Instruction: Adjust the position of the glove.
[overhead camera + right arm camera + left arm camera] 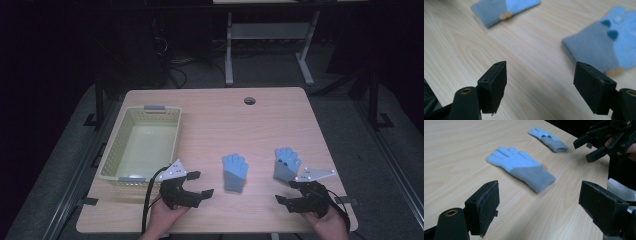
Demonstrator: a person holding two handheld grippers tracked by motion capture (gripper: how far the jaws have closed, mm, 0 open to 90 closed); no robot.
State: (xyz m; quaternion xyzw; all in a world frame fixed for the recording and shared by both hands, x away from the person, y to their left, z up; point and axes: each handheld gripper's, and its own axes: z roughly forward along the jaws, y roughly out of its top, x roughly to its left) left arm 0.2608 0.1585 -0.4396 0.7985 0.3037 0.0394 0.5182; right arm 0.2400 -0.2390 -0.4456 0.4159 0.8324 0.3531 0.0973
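Gloves are what lie ahead of my fingers — two blue ones with grey cuffs, flat on the wooden table (270,115). Nearest to me, my left gripper (197,184) has its jaws spread wide with nothing between them; its left pad looks frayed at the edge, though the picture is too dim there to be sure. Just beyond those open jaws, a little off their line, lies the middle glove (234,171), fingers pointing away from me and cuff toward me, not touched by either pad. My right gripper (286,192) also stands open and empty, hovering low over bare wood. The second glove (286,164) lies just past its tips, off to one side of the gap; in the right gripper view its grey cuff (594,47) sits beyond my right-hand pad, apart from it, and shows small dark blue marks and a tan bit at the hem. Farther off, past my left gripper and away from both gloves, stands a pale yellow basket (114,150) with slotted walls — its nearer edge is close to my left hand (162,217).
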